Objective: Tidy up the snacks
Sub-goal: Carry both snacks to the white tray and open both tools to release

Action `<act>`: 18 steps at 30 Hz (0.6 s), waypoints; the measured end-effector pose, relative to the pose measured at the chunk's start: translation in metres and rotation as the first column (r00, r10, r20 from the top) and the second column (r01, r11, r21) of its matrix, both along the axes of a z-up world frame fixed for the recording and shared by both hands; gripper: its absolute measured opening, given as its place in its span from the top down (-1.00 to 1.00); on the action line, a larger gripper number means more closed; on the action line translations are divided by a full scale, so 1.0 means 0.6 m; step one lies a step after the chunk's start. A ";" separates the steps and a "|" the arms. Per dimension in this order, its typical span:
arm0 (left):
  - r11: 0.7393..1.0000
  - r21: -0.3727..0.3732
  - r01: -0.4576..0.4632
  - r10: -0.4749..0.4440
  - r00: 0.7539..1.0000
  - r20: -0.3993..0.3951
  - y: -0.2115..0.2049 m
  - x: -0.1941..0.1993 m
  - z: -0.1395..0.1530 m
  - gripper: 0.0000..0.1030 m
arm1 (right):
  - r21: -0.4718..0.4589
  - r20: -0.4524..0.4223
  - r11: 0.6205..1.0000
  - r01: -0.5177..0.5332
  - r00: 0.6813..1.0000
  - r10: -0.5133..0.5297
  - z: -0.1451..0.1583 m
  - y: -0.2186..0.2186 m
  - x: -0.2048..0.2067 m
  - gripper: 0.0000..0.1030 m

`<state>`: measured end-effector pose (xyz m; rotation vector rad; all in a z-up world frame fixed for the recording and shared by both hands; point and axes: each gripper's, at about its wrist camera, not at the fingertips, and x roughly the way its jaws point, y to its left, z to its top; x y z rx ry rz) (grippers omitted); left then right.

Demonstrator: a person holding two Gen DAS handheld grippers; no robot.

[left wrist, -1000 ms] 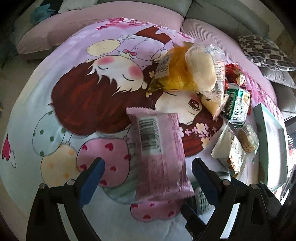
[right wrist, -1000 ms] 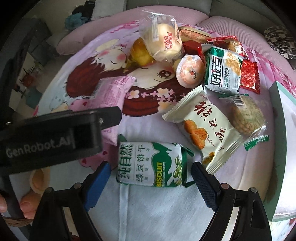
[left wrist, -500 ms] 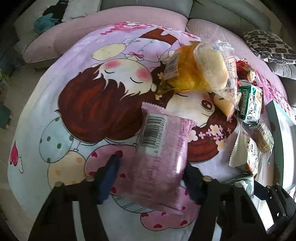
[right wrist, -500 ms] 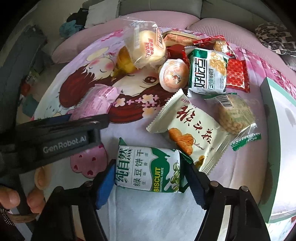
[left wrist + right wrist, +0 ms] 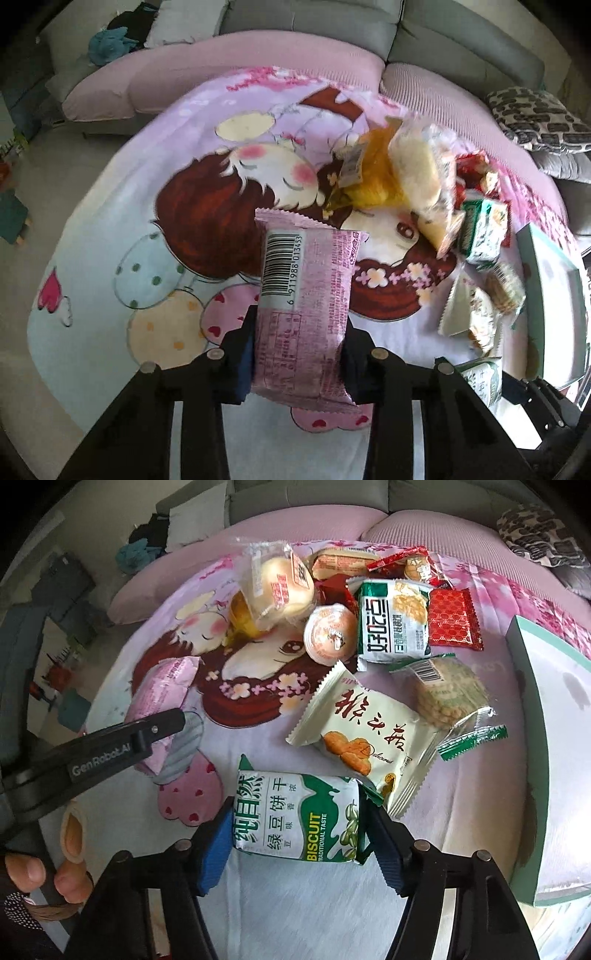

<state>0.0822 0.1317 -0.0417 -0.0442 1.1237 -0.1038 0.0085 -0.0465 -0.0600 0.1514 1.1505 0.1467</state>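
Crowding biscuit pack [image 5: 297, 818]: cream pastry pack [image 5: 364, 734] touching, box [image 5: 546, 738] beside.

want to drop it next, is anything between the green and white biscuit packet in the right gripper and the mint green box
Yes: the cream pastry packet lies across the way from the green and white biscuit packet to the mint green box.

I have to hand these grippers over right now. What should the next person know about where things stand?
Left gripper: jaws closing, pads on the pink packet.
Right gripper: jaws closing, pads on the green biscuit pack.
The other snacks lie piled on the cartoon blanket; the mint-green box sits at its right edge.
Done: both packets gripped. Left: nothing visibly sorted yet; I'd guess the box is the destination.
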 end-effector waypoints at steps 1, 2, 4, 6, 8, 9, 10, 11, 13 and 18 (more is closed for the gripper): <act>1.000 -0.004 -0.002 0.002 1.000 0.012 0.002 -0.006 0.012 0.23 | 0.008 0.008 1.000 0.000 1.000 0.000 0.006 -0.001 -0.004 -0.37; 1.000 -0.009 -0.002 0.002 1.000 0.021 0.000 -0.014 0.025 0.23 | 0.017 0.014 1.000 0.001 1.000 -0.001 0.012 -0.003 -0.009 -0.37; 1.000 -0.021 0.002 -0.001 0.999 0.040 0.000 -0.018 0.049 0.23 | 0.047 0.031 0.999 0.007 0.999 -0.009 0.030 -0.010 -0.017 -0.37; 1.000 -0.030 0.008 -0.006 0.998 0.055 -0.013 -0.018 0.070 0.23 | 0.064 0.060 0.998 0.011 0.998 -0.015 0.050 -0.018 -0.025 -0.37; 0.998 -0.051 0.025 -0.020 0.996 0.081 -0.034 -0.015 0.095 0.23 | 0.071 0.101 0.997 0.030 0.994 -0.037 0.073 -0.029 -0.028 -0.37; 0.998 -0.061 0.035 -0.030 0.996 0.089 -0.043 -0.014 0.105 0.23 | 0.066 0.121 0.997 0.044 0.991 -0.052 0.083 -0.036 -0.028 -0.37; 0.997 -0.069 0.047 -0.040 0.995 0.095 -0.053 -0.013 0.115 0.23 | 0.058 0.139 0.997 0.059 0.988 -0.067 0.091 -0.044 -0.025 -0.37; 0.995 -0.078 0.067 -0.058 0.993 0.106 -0.071 -0.012 0.129 0.23 | 0.047 0.151 0.996 0.082 0.985 -0.088 0.097 -0.055 -0.025 -0.37; 0.992 -0.083 0.099 -0.089 0.989 0.115 -0.106 -0.005 0.143 0.23 | 0.014 0.167 0.987 0.161 0.973 -0.161 0.110 -0.091 -0.021 -0.37; 0.970 -0.090 0.227 -0.213 0.966 0.150 -0.214 -0.006 0.171 0.23 | -0.051 0.237 0.921 0.387 0.900 -0.365 0.134 -0.209 -0.019 -0.37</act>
